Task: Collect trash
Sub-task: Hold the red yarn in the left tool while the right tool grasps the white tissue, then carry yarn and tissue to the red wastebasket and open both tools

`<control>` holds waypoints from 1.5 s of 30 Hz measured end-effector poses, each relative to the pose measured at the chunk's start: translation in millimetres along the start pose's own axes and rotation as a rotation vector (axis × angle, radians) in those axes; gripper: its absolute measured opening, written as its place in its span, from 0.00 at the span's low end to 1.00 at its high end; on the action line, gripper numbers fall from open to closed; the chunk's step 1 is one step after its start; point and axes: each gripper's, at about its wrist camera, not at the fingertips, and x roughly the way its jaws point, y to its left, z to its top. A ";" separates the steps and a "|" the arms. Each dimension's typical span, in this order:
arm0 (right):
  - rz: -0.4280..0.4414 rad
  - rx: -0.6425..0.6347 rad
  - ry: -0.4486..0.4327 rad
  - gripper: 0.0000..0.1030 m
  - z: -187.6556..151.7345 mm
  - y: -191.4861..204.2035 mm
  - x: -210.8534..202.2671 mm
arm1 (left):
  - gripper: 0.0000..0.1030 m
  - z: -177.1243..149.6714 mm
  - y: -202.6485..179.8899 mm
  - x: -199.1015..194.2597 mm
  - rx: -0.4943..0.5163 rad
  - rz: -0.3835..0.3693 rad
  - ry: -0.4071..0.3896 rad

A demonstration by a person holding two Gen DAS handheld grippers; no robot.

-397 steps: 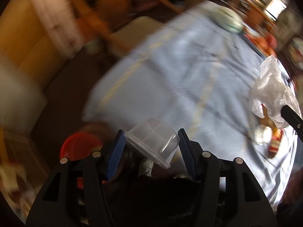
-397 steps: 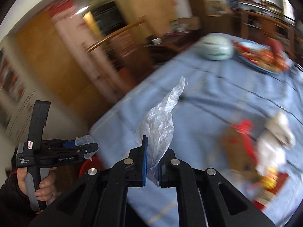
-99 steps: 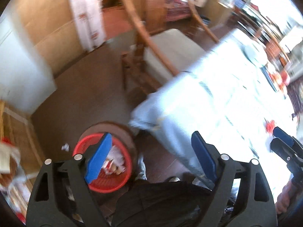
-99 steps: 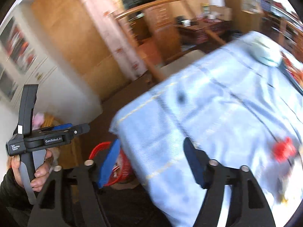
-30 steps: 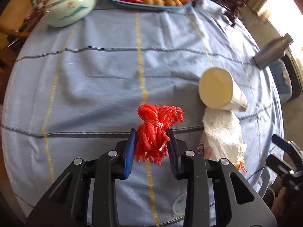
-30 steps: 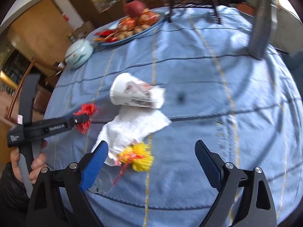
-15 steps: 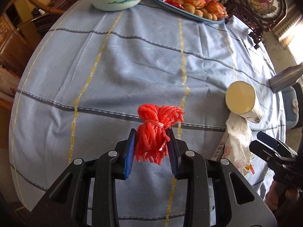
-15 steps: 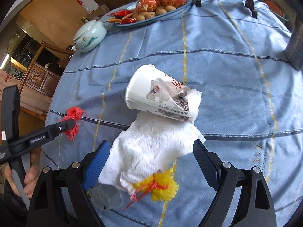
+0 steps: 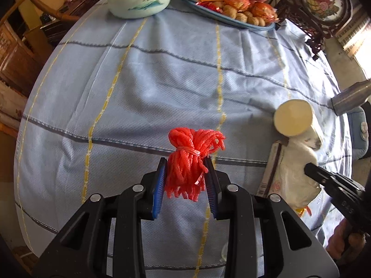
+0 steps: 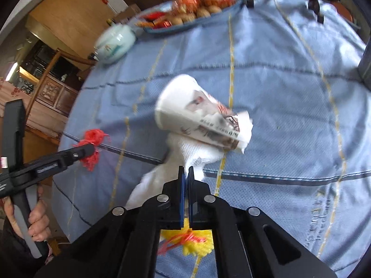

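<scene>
Left gripper (image 9: 186, 173) clamping red mesh bundle (image 9: 192, 162), right gripper (image 10: 184, 170) pinched on white paper towel (image 10: 194, 155).

The left hand-held gripper (image 9: 186, 173) is pinching a red mesh bundle (image 9: 192, 159) above the blue-clothed tabletop (image 9: 162, 88), while at the right edge the right hand-held gripper (image 9: 311, 170) is touching a white tissue (image 9: 295, 169) lying beside a tipped paper cup (image 9: 293, 120).
</scene>
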 end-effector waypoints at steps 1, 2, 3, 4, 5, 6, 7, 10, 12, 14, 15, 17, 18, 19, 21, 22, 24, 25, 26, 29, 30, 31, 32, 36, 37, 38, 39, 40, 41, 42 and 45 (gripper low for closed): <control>0.006 -0.009 -0.020 0.03 -1.5 2.9 -8.1 | 0.32 0.6 -2.4 -3.5 0.010 -0.005 -0.008; 0.005 -0.018 -0.048 0.03 -3.8 6.7 -17.6 | 0.32 1.2 -4.7 -6.8 0.020 -0.008 -0.016; 0.005 -0.023 -0.067 0.03 -6.0 9.7 -24.5 | 0.32 1.2 -7.1 -11.6 0.030 -0.009 -0.029; 0.009 -0.024 -0.082 0.03 -6.9 10.8 -30.8 | 0.32 1.0 -9.2 -17.1 0.038 -0.011 -0.043; 0.011 -0.025 -0.095 0.03 -7.1 11.1 -36.2 | 0.32 0.9 -10.3 -21.4 0.041 -0.013 -0.055; 0.008 -0.028 -0.112 0.03 -9.2 12.5 -42.1 | 0.32 -0.3 -10.6 -26.6 0.043 -0.016 -0.069; 0.006 -0.028 -0.124 0.03 -9.4 12.8 -46.9 | 0.32 -2.3 -10.5 -31.2 0.042 -0.018 -0.081; 0.014 -0.018 -0.163 0.03 -14.2 13.1 -63.4 | 0.32 -8.2 -9.4 -41.2 0.041 -0.017 -0.101; 0.032 -0.002 -0.184 0.04 -16.2 11.4 -72.2 | 0.32 -12.4 -8.3 -47.0 0.037 -0.016 -0.113; 0.041 0.026 -0.204 0.04 -19.3 5.7 -82.4 | 0.32 -19.3 -6.3 -53.2 0.028 -0.018 -0.125; 0.045 0.038 -0.212 0.04 -20.7 4.0 -85.6 | 0.32 -23.4 -4.8 -56.5 0.022 -0.020 -0.131; 0.049 0.062 -0.234 0.04 -25.0 -0.4 -95.5 | 0.32 -28.5 -3.6 -60.1 0.014 -0.022 -0.138; 0.048 0.066 -0.245 0.04 -26.2 -1.1 -98.6 | 0.32 -31.8 -3.0 -62.1 0.010 -0.022 -0.141; 0.050 0.069 -0.261 0.04 -28.2 -2.2 -104.5 | 0.32 -35.2 -2.5 -64.2 0.008 -0.021 -0.145; 0.064 0.091 -0.296 0.07 -30.9 -6.0 -115.5 | 0.32 -40.1 -1.6 -67.0 0.002 -0.020 -0.150; 0.082 0.111 -0.313 0.07 -32.3 -10.4 -121.2 | 0.32 -42.3 -1.3 -68.5 -0.002 -0.020 -0.152; 0.087 0.129 -0.325 0.06 -33.5 -16.4 -126.0 | 0.32 -48.2 -0.2 -71.5 -0.010 -0.021 -0.158; 0.071 0.127 -0.329 0.04 -35.0 -17.8 -128.1 | 0.32 -51.2 0.0 -73.2 -0.014 -0.020 -0.162; 0.069 0.124 -0.334 0.04 -37.1 -17.9 -130.0 | 0.32 -53.5 0.2 -74.2 -0.015 -0.020 -0.163; 0.060 0.092 -0.349 0.03 -44.0 -11.3 -135.6 | 0.32 -61.4 1.8 -78.4 -0.024 -0.014 -0.170; 0.064 0.078 -0.347 0.03 -45.4 -7.9 -136.0 | 0.32 -64.2 2.8 -80.3 -0.029 -0.011 -0.173; 0.069 0.067 -0.342 0.03 -46.8 -4.5 -136.0 | 0.32 -67.2 4.0 -82.6 -0.035 -0.008 -0.177; 0.075 0.045 -0.331 0.03 -47.3 1.0 -133.9 | 0.32 -69.7 5.8 -84.8 -0.040 -0.005 -0.180; 0.122 -0.019 -0.285 0.03 -48.5 23.4 -121.5 | 0.32 -86.3 19.1 -98.0 -0.084 0.019 -0.202; 0.134 -0.040 -0.272 0.03 -48.3 30.8 -117.6 | 0.32 -91.8 24.8 -101.5 -0.102 0.029 -0.206; 0.147 -0.060 -0.259 0.03 -47.8 38.3 -113.6 | 0.32 -96.6 29.8 -104.2 -0.119 0.037 -0.209; 0.165 -0.087 -0.243 0.03 -47.1 47.4 -108.8 | 0.32 -103.8 37.8 -107.9 -0.145 0.051 -0.212; 0.180 -0.111 -0.229 0.03 -46.6 56.7 -104.4 | 0.32 -109.1 43.7 -110.5 -0.165 0.061 -0.214; 0.200 -0.140 -0.210 0.03 -46.4 67.9 -98.5 | 0.32 -119.4 55.4 -115.1 -0.203 0.079 -0.216; 0.213 -0.160 -0.197 0.03 -46.9 76.4 -95.0 | 0.32 -127.0 64.0 -118.4 -0.230 0.092 -0.219; 0.266 -0.240 -0.143 0.03 -49.8 109.9 -80.0 | 0.32 -153.8 92.9 -131.4 -0.326 0.135 -0.227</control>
